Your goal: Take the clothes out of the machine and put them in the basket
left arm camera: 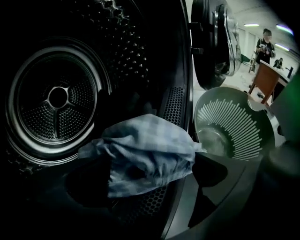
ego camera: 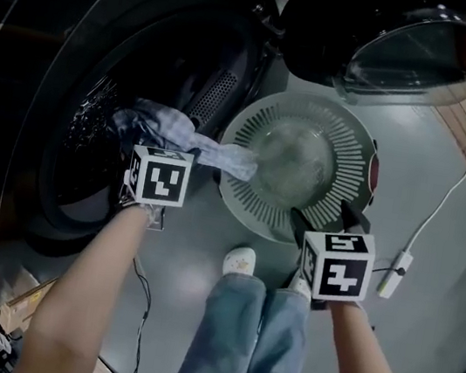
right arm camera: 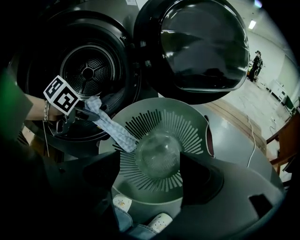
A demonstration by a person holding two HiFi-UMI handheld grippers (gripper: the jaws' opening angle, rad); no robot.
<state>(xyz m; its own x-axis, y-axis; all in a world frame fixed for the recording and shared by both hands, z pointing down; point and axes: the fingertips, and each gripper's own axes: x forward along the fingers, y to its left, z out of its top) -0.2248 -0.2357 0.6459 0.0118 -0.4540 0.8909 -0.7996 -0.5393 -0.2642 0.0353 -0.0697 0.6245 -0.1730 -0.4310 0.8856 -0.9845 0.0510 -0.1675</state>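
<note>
- Gaping beyond the left gripper (left arm camera: 154, 187), the machine (ego camera: 66, 74) stands door-open for reaching in.
- The basket (ego camera: 358, 153) sits below the right gripper (right arm camera: 150, 173), whose fingers are wide, empty.
- The checked cloth (left arm camera: 145, 150) lies between the left fingers, wide, unpinched, trailing over the basket rim.

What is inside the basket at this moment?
Only one end of the checked cloth reaches in over the rim of the basket; the slotted bottom is bare. The stretch of rim under that cloth is covered.
</note>
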